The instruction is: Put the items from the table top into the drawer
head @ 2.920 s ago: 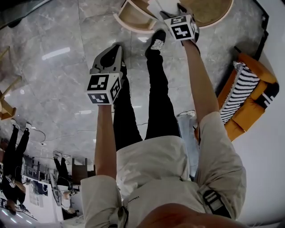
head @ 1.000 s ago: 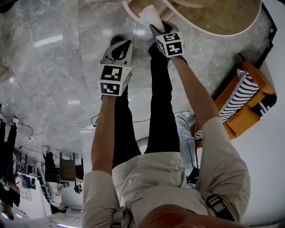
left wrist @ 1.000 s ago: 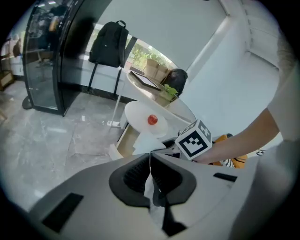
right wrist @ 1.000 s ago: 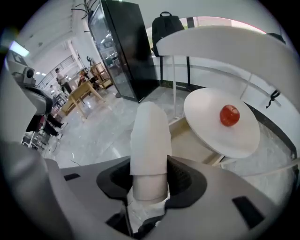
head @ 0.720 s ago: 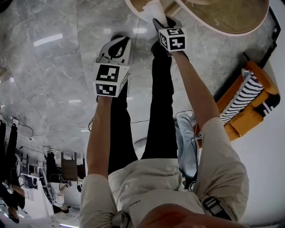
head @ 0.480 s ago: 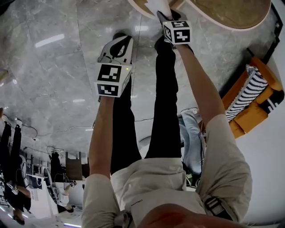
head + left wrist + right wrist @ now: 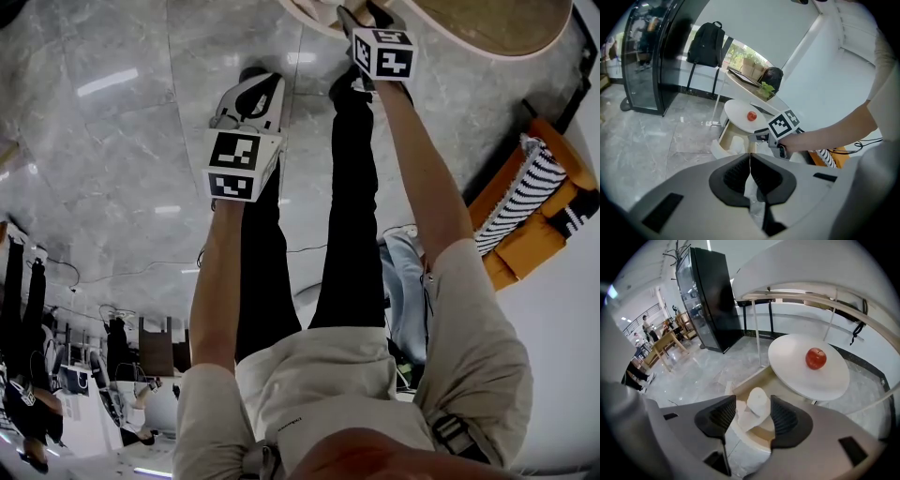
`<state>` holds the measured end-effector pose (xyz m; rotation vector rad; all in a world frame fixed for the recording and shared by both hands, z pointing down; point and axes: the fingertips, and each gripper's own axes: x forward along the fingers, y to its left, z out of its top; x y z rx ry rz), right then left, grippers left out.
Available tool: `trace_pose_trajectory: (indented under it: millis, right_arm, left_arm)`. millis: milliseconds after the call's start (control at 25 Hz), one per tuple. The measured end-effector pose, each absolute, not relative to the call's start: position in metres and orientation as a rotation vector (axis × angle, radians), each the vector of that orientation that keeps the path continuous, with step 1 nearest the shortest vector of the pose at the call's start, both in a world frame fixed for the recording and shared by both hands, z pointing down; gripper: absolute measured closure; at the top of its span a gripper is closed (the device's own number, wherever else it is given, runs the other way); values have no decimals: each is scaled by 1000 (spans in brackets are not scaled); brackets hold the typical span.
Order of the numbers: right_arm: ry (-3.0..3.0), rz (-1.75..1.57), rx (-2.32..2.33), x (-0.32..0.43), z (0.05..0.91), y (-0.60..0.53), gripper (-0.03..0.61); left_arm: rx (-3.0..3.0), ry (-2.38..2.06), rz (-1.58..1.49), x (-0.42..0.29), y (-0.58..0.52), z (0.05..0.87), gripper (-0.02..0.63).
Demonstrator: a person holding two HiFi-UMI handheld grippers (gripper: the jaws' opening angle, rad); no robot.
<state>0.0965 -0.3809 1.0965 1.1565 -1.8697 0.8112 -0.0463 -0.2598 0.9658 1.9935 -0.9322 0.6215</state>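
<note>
Paper roll (image 7: 757, 401) lies in the open drawer (image 7: 749, 378), framed by your right gripper's (image 7: 753, 404) fingers (image 7: 723, 416), which have just been spreading and don't pinch it. Your left gripper's (image 7: 750, 161) fingers are pressed together. An apple (image 7: 816, 358) sits on the worktop (image 7: 797, 376).

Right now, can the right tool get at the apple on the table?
Probably yes: the apple sits alone on the bare table, just beyond the drawer. The right tool has jaws that have just been opening, with a white roll between them, unpressed.
</note>
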Motion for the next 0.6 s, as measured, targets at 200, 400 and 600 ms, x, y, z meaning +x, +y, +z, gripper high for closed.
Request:
trace_pose_trajectory:
  millis: [200,400,600]
  right_arm:
    - [-1853,793,1114,98,1077,-364,348]
    - [-1854,826,1131,99,1032,-353,348]
    - [-1840,891,1155,101,965,-329,348]
  left_arm:
    - [2000,-929,610,-41,-265,948,592]
    - [2019,-936,619,-41,-279,915,592]
    - [2026,-949,630,-39,-291,859,592]
